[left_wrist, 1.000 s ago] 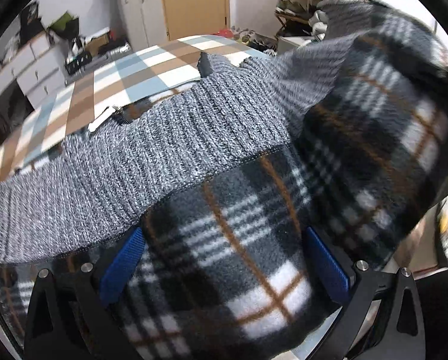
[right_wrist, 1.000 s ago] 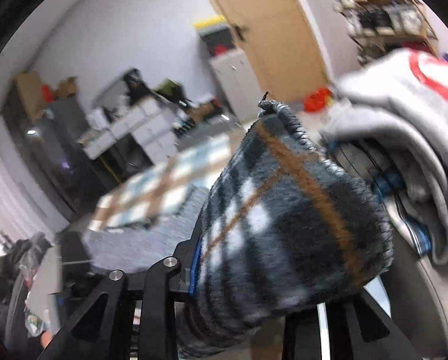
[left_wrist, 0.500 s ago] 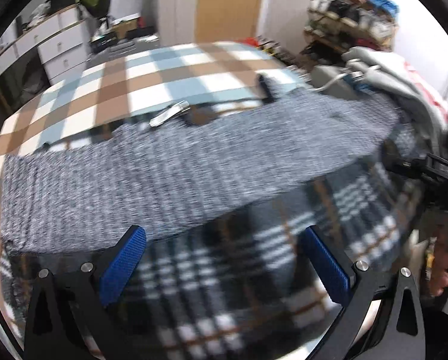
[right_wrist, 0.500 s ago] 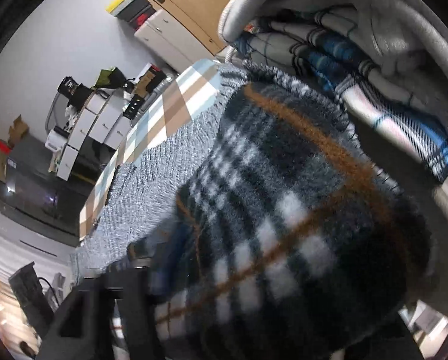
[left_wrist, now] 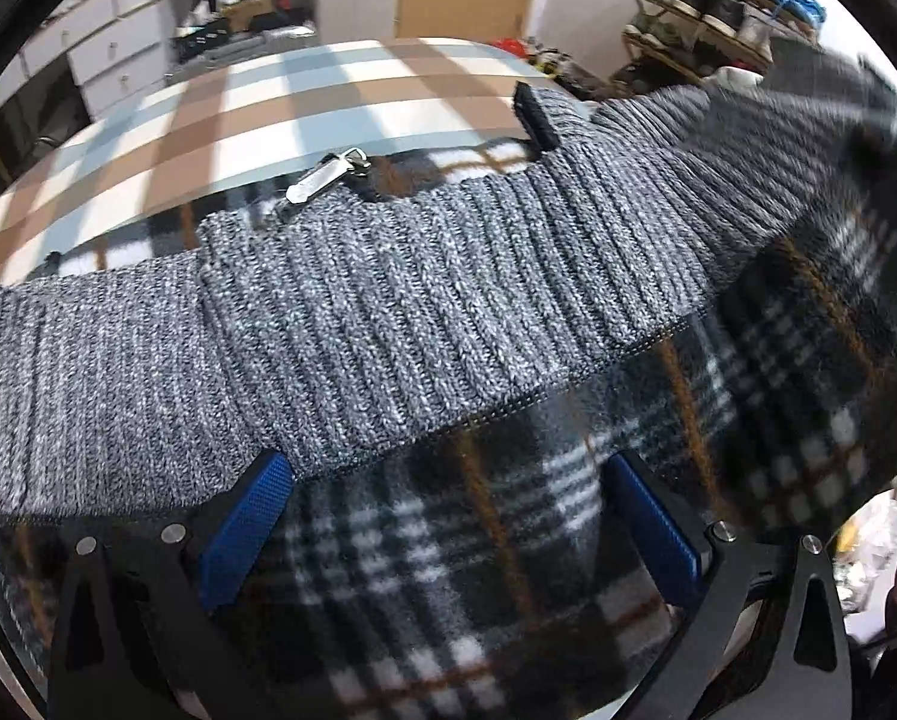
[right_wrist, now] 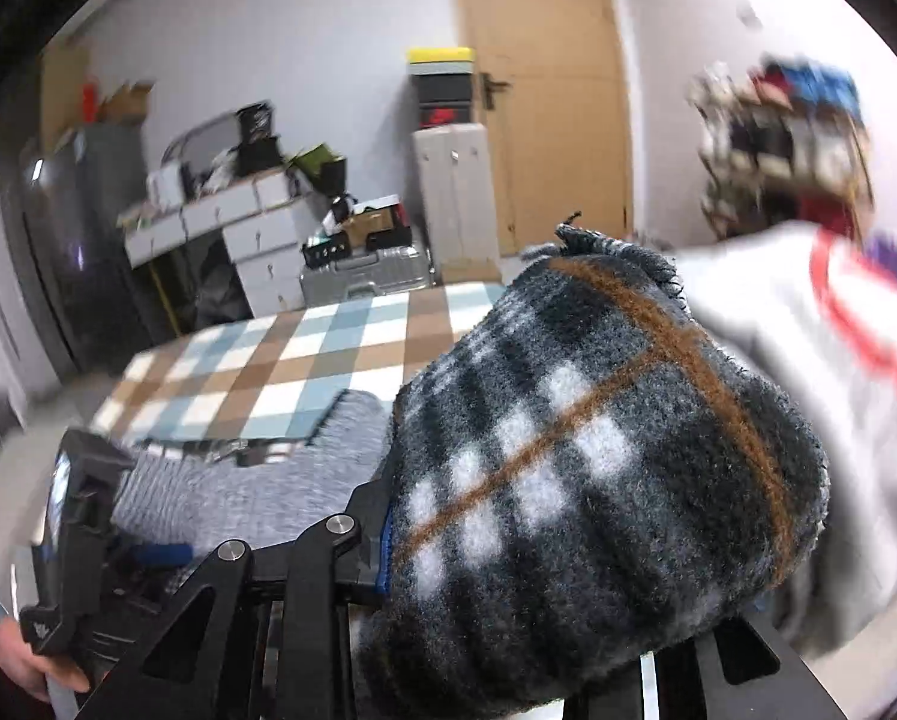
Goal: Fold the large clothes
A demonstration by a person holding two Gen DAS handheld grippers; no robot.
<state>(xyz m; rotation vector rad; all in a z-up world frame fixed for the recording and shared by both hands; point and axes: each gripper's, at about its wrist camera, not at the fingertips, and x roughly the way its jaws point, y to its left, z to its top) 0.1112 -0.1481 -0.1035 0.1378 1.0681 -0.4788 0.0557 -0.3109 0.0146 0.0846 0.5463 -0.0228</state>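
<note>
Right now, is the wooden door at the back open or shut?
Shut. The door sits flush in its frame, its handle is level, and no gap shows along its edge.

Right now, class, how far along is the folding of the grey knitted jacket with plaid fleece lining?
Done: nothing folded yet; the grey knitted jacket with plaid fleece lining lies spread on the checked tablecloth.
In hand: the right gripper closing on a bunched corner; the left gripper straddles fleece.
Left: every fold.
</note>
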